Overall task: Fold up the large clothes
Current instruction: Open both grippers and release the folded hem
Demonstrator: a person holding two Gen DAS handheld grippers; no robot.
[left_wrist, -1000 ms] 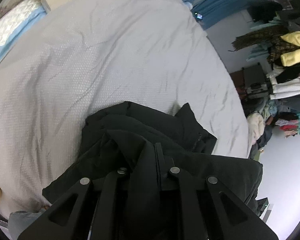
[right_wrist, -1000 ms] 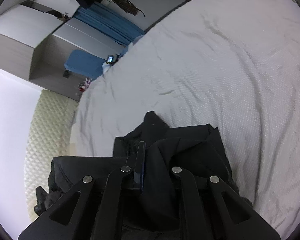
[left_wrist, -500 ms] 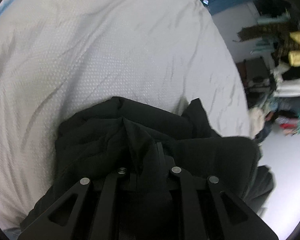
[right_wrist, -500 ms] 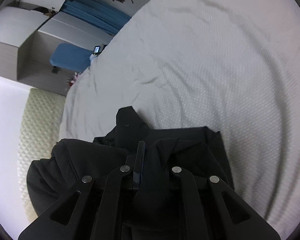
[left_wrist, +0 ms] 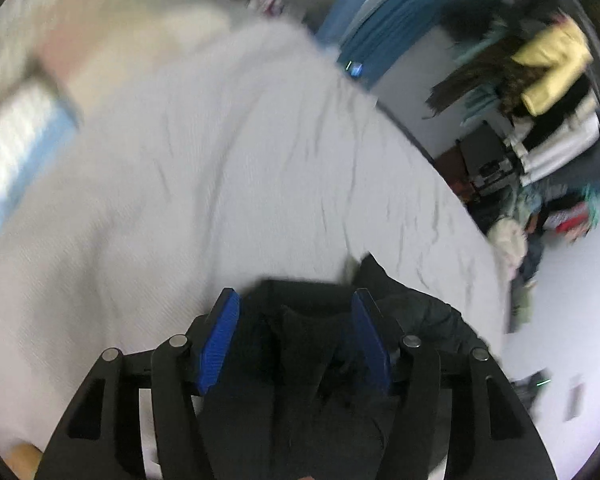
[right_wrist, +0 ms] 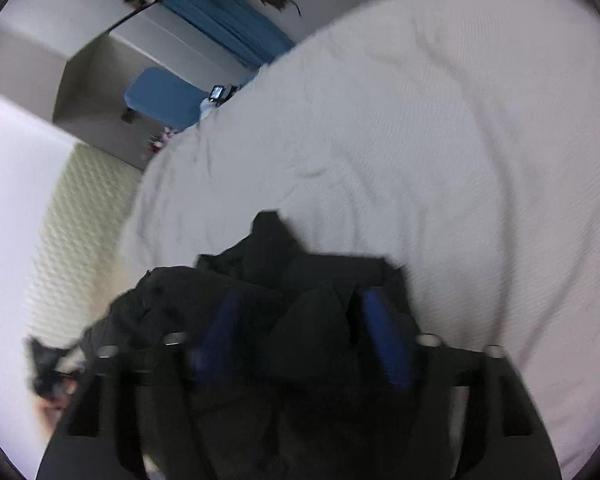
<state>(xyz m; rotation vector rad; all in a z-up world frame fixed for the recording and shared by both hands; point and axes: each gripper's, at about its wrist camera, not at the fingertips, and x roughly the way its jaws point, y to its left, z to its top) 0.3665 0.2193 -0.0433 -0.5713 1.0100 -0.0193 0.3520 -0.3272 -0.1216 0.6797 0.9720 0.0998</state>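
Both views are smeared with motion blur, so fine detail is lost. One black garment (left_wrist: 312,320) lies bunched in soft, matte folds near one edge of the bed (left_wrist: 220,160), whose pale grey sheet has a fine dimpled weave and shallow creases. No long axis can be read from the heap, but in the right wrist view a pointed flap of the cloth (right_wrist: 266,226) juts away from the camera toward the middle of the bed. The left gripper (left_wrist: 294,312) has its jaws spread wide, the ribbed blue pads (left_wrist: 220,340) standing either side of the dark fabric without pinching it. The right gripper (right_wrist: 300,308) is likewise spread, a peaked fold of the garment rising between its blurred blue pads (right_wrist: 386,340). Beyond the far edge of the bed hang blue curtains (left_wrist: 384,20), and a rail of hanging clothes (left_wrist: 548,68) in yellow, black and white stands by the wall.
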